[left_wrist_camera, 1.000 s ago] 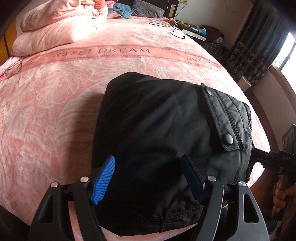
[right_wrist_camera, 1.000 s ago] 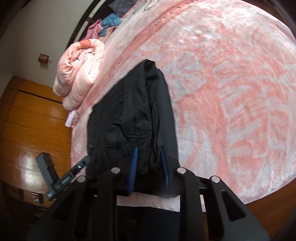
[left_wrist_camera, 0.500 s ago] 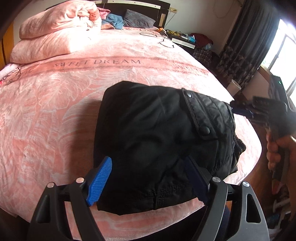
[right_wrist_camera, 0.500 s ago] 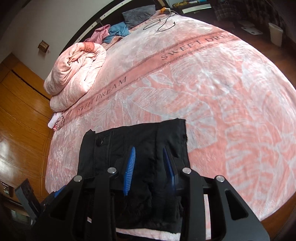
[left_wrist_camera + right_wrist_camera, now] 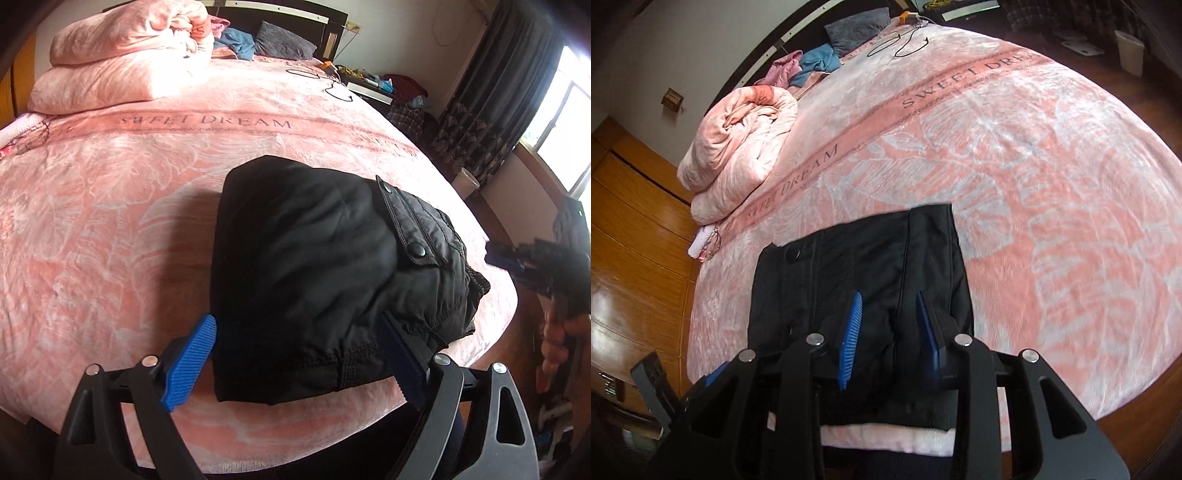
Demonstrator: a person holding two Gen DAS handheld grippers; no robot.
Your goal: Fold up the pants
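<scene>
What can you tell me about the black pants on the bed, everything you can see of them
The black pants lie folded into a compact, roughly rectangular bundle near the edge of the pink bedspread. The fabric looks thin, slightly shiny and wrinkled. A flapped pocket with two snap buttons sits on top, and a stitched hem and a gathered waistband show at the edges. They rest flat on the bed; neither tool appears to grip them.
</scene>
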